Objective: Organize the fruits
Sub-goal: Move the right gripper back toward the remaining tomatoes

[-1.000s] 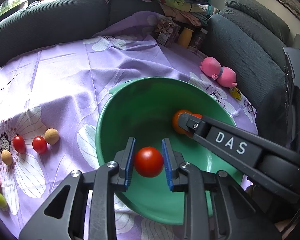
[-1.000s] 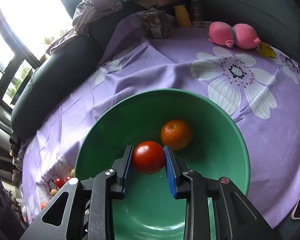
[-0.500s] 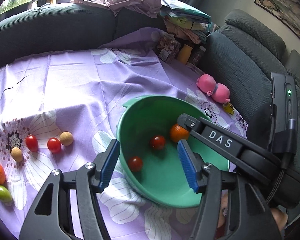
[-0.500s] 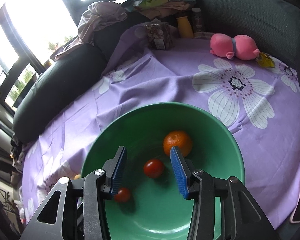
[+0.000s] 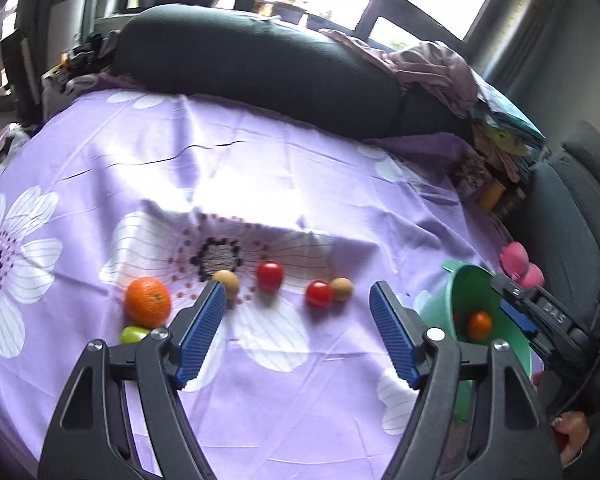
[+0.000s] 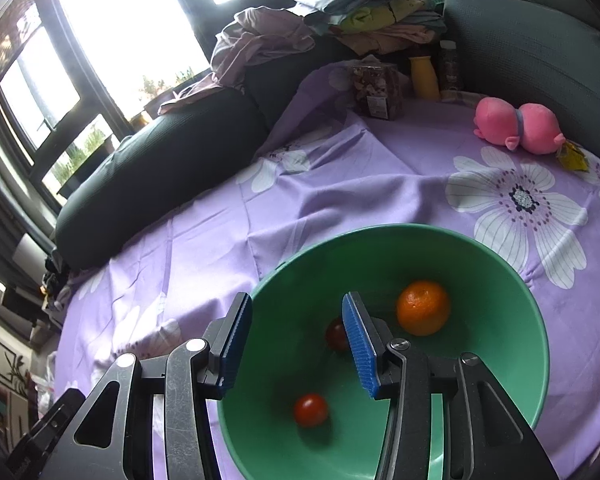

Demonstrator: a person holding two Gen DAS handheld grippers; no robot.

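A green bowl [image 6: 400, 227] on the purple flowered cloth holds an orange [image 6: 423, 307] and two red tomatoes [image 6: 310, 410], one partly behind a finger. My right gripper [image 6: 296, 300] hangs open over the bowl's near left rim, gripping nothing. In the left wrist view my left gripper [image 5: 296, 292] points at a row of loose fruit; its jaws are opening and nothing is between them. The row has an orange [image 5: 147, 302], a green fruit [image 5: 134, 334], two beige fruits [image 5: 228, 280] and two tomatoes [image 5: 269, 276]. The bowl [image 5: 466, 280] is at the right there.
A pink plush toy [image 6: 516, 124], a yellow bottle [image 6: 424, 78] and a snack jar [image 6: 378, 92] stand at the cloth's far side. Dark sofa cushions [image 5: 260, 64] ring the cloth, with a pile of clothes [image 6: 364, 20] on them. A person's hand [image 5: 572, 436] shows at the lower right.
Both grippers opened and let their tomatoes fall into the bowl. The left gripper then swung left, away from the bowl, to face the fruit row. The right one lifted a little.
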